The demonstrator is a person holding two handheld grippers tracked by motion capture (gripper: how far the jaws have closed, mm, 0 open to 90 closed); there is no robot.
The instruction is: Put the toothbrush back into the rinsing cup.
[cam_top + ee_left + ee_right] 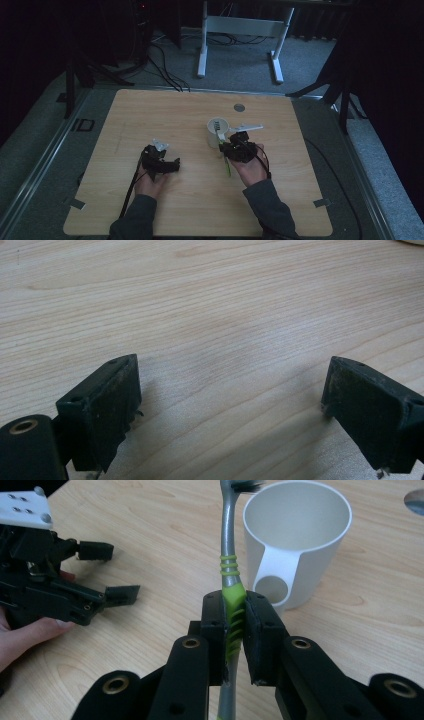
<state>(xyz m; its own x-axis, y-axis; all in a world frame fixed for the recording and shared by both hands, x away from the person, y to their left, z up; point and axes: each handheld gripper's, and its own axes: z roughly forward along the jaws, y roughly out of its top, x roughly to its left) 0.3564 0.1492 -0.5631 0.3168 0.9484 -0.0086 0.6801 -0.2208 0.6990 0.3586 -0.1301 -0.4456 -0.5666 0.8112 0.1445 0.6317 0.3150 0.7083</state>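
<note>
— Two grippers on the table (150, 215); what's in yours?

— My right gripper (235, 625) is clamped on the toothbrush (231, 577), both pads pressed against its green grip. The grey neck runs away from me, bristle head at the rim of the white cup (300, 545) (just right of the brush, handle turned toward me).

— And the other one?

— My left gripper (230, 400) rests well to the left, jaws spread wide over bare wood, holding nothing.
</note>
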